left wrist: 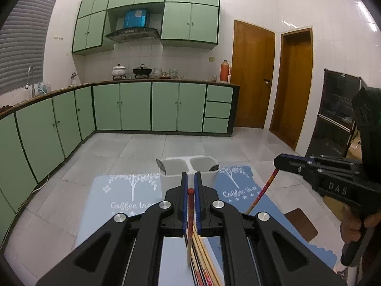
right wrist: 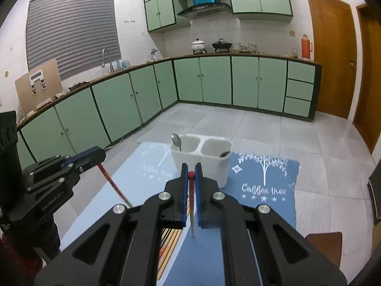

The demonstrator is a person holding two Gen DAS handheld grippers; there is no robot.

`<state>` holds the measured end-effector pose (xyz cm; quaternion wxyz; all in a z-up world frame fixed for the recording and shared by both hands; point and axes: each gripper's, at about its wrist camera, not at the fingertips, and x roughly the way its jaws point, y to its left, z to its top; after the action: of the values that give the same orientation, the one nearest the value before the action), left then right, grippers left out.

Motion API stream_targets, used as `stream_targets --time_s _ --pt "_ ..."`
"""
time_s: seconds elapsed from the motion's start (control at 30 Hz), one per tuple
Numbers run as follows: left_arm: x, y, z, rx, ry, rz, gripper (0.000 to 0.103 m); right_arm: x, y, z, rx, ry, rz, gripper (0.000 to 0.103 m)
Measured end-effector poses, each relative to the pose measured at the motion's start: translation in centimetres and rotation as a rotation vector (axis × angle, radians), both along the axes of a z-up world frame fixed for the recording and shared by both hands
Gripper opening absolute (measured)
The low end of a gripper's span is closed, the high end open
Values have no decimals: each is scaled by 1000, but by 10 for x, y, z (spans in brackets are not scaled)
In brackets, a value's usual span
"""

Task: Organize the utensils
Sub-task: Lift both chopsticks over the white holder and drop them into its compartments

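A white two-compartment utensil holder point(left wrist: 188, 169) point(right wrist: 202, 159) stands on the table just beyond both grippers, a spoon point(right wrist: 176, 141) in its left cup and a dark utensil point(right wrist: 225, 154) in its right. My left gripper point(left wrist: 190, 186) is shut on a red-tipped chopstick point(left wrist: 190, 214), held upright with its tip on the mat. My right gripper point(right wrist: 191, 176) is shut on another red-tipped chopstick point(right wrist: 191, 202), also upright. Each gripper shows in the other's view, the right point(left wrist: 281, 160) and the left point(right wrist: 98, 156). Several more chopsticks point(left wrist: 204, 257) point(right wrist: 169, 243) lie below.
Two blue "Coffee tree" placemats point(left wrist: 128, 195) point(right wrist: 264, 186) cover the table. A brown coaster point(left wrist: 301, 224) point(right wrist: 326, 245) lies at the right. Green kitchen cabinets point(left wrist: 147, 107) and a tiled floor lie beyond the table edge.
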<state>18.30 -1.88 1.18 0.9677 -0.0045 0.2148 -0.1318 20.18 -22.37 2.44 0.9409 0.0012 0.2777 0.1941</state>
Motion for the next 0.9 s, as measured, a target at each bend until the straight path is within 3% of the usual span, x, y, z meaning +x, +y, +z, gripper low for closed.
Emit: stream_targets --time_s 0.2,0.5,0.7,0.9 --pt "7 -3 18 -15 -41 -10 5 17 -10 31 28 -56 6 5" --pt "49 -3 82 -48 -201 9 5 59 -14 82 49 -180 -22 5" --pt "90 -15 101 -40 -276 26 5 100 -10 87 40 -205 -49 5" --pt "141 -25 77 -29 -285 49 5 139 -7 63 31 -168 -62 5"
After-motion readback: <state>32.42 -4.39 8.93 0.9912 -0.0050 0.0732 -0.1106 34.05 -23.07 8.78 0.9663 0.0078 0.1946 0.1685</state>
